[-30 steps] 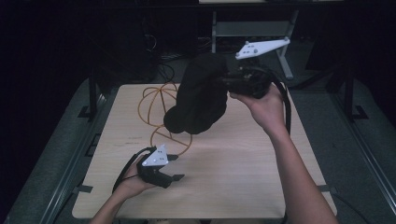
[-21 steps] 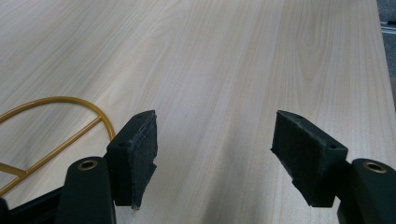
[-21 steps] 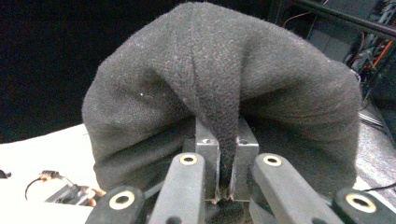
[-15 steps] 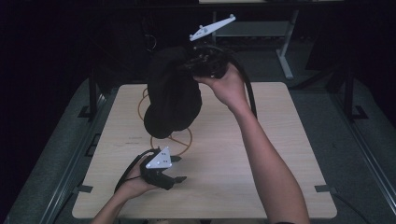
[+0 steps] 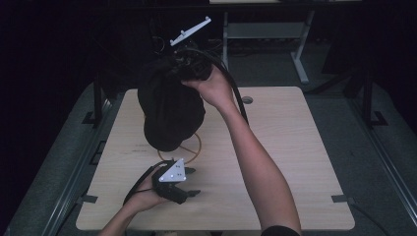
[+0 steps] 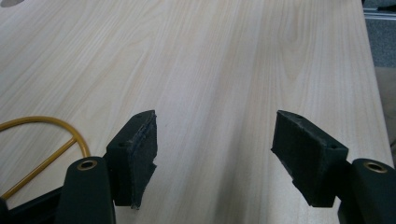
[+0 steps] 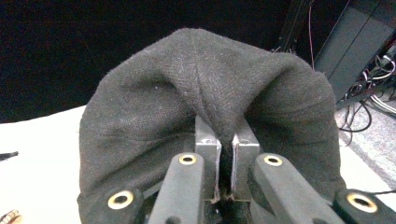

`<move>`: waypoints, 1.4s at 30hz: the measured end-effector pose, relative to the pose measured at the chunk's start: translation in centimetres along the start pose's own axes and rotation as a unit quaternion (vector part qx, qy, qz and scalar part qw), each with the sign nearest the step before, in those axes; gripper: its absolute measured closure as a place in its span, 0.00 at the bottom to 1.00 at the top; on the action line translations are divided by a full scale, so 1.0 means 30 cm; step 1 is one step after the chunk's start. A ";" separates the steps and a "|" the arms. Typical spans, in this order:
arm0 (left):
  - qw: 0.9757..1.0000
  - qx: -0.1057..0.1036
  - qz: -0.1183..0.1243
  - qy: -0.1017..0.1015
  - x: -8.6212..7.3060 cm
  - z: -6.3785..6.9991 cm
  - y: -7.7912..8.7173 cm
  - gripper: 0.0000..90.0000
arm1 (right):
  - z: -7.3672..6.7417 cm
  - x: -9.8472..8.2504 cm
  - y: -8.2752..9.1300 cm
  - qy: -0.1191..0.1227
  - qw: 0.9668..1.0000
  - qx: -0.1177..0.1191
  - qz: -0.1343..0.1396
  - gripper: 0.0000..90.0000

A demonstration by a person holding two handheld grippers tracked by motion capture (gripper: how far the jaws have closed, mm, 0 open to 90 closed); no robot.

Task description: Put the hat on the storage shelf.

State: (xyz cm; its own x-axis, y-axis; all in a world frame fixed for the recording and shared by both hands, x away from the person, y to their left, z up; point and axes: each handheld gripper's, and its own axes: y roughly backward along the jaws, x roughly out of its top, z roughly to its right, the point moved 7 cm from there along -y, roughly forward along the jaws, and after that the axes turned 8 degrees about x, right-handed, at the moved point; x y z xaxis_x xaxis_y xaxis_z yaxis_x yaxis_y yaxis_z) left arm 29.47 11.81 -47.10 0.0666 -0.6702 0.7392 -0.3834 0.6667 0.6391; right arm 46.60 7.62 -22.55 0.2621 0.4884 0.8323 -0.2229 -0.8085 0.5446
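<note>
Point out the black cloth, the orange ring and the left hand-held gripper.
black cloth (image 5: pixel 169 110), high view, middle of its hanging bulk.
orange ring (image 5: pixel 197 147), high view, its right arc.
left hand-held gripper (image 6: pixel 215 158), left gripper view, gap between open jaws.

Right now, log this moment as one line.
right gripper: shut on black cloth hat, held above table | left gripper: open, empty, low over table | orange wire stand: under hat
</note>
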 end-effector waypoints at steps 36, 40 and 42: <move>0.999 -0.046 0.014 -0.018 0.044 0.079 -0.018 0.34 | 0.011 -0.031 -0.231 -0.013 0.998 0.038 -0.040 0.57; 0.999 -0.045 0.021 -0.013 0.050 0.077 -0.014 0.34 | 0.004 -0.025 -0.231 0.013 0.999 0.015 -0.047 0.92; 0.999 -0.045 0.024 -0.011 0.052 0.074 -0.011 0.34 | 0.010 -0.015 -0.227 0.004 0.999 0.014 -0.037 0.94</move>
State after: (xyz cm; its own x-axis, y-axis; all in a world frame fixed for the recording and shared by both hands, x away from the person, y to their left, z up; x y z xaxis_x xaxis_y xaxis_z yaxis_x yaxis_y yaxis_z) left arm 27.64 9.83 -46.64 0.0293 -0.6437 0.7647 -0.3015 0.7237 0.6208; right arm 48.27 12.82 -26.66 0.2695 0.5493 0.7910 -0.1771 -0.7791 0.6013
